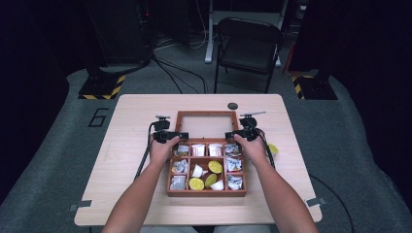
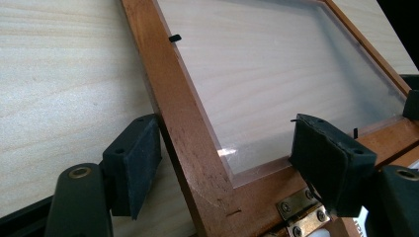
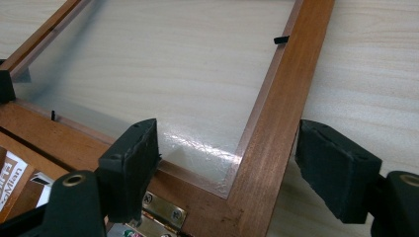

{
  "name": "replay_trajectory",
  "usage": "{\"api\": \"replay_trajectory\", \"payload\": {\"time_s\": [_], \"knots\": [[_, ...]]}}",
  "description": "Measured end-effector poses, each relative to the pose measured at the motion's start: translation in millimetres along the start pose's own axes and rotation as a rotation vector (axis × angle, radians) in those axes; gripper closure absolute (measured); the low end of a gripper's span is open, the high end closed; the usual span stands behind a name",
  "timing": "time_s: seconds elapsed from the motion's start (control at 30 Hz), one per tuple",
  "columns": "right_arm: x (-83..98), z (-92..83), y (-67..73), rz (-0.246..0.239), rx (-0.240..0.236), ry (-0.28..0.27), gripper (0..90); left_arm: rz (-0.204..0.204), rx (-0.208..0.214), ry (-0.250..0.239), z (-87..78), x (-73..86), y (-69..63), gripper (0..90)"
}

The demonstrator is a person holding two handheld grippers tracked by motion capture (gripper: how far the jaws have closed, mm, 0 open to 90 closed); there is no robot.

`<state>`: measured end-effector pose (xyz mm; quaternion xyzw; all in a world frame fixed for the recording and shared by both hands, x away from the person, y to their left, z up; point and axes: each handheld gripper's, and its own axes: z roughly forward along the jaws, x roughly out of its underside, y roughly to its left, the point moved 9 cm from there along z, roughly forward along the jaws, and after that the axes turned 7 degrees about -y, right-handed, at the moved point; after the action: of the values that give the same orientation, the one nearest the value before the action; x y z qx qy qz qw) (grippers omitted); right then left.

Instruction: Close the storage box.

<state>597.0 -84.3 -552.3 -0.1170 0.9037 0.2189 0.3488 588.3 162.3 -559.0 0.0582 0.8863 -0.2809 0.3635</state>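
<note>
The wooden box (image 1: 206, 187) sits mid-table (image 1: 126, 116), its glazed lid (image 1: 206, 124) lying flat behind so the compartments stay reachable. My left gripper (image 2: 225, 148) and right gripper (image 3: 227, 163) straddle the lid's side rails near the hinges, jaws wide; pads seemingly not pressing.

**Readable markings**

A large dark "6" (image 1: 98, 117) was painted on the grey floor left of the table (image 1: 141, 109). In the right gripper view, a white packet (image 3: 11, 185) carried partial lettering ending in "Mian". Nothing else was legible.
</note>
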Motion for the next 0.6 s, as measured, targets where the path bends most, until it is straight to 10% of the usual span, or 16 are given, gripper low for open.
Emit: {"api": "replay_trajectory", "payload": {"time_s": [0.6], "knots": [[-4.8,-0.5,-1.0,0.018,0.033,-0.01,30.3,-0.031,0.008,-0.005,-0.3,-0.9,-0.4,29.6]]}}
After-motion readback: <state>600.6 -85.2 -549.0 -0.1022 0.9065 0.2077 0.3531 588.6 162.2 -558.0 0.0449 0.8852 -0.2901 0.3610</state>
